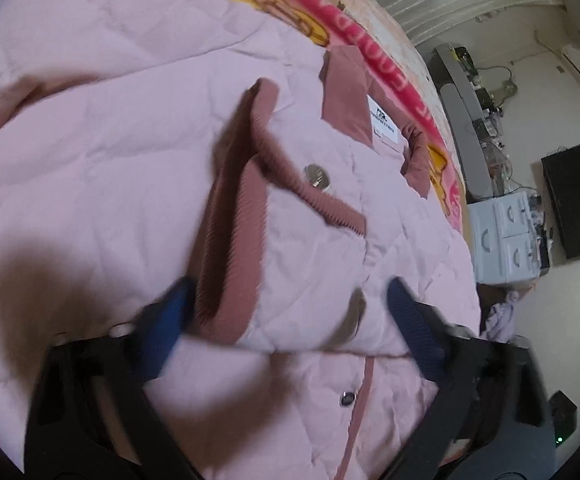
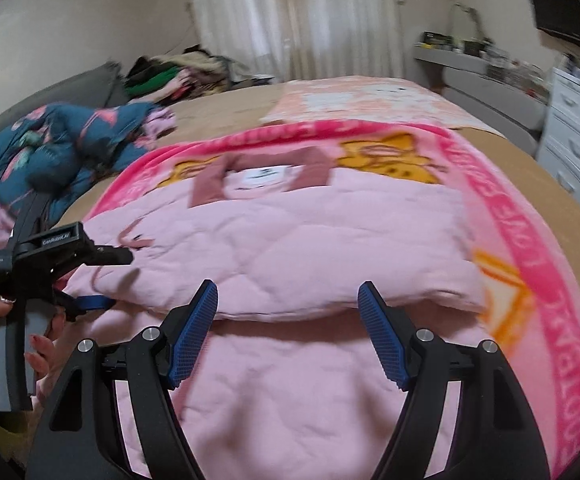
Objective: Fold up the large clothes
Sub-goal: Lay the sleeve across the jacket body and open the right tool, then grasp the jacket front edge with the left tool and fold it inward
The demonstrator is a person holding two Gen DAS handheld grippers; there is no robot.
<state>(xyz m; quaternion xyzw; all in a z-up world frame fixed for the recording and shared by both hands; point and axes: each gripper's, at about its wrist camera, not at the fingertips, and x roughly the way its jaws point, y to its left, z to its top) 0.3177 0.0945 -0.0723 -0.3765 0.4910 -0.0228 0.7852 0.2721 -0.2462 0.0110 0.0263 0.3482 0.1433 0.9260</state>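
Note:
A pink quilted jacket (image 1: 130, 140) (image 2: 290, 248) lies spread on a pink cartoon blanket (image 2: 529, 240), partly folded over itself, with its darker collar (image 2: 258, 176) at the far end. In the left wrist view a sleeve with a ribbed mauve cuff (image 1: 230, 260) lies across the jacket's front near a metal snap (image 1: 317, 176). My left gripper (image 1: 290, 320) is open and straddles the folded edge, its left pad beside the cuff. A hand holds that gripper (image 2: 108, 280) at the jacket's left edge. My right gripper (image 2: 288, 320) hovers open over the near fold, holding nothing.
The blanket lies on a bed with a tan sheet (image 2: 218, 116). A blue floral quilt (image 2: 50, 148) is bunched at the left, with a heap of clothes (image 2: 178, 72) behind it. White drawers (image 2: 569, 140) (image 1: 505, 232) and a black box (image 1: 573, 200) stand beside the bed.

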